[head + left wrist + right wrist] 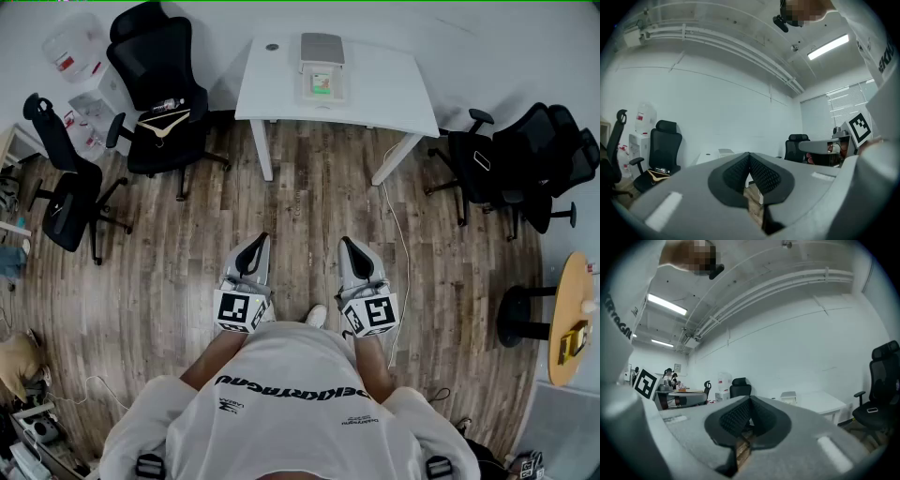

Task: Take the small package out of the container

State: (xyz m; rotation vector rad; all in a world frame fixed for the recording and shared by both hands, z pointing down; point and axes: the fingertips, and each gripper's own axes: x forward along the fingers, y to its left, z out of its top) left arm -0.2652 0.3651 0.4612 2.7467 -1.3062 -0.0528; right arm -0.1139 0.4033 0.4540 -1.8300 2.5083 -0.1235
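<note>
Left gripper (255, 242) pinched closed, empty — right gripper (349, 246) likewise, pads together on nothing. Both held level above wood floor (309, 202), well short of white bench (389, 89). Small package (322, 82) inside clear container (305, 92) — mid-bench, toward wall side.
</note>
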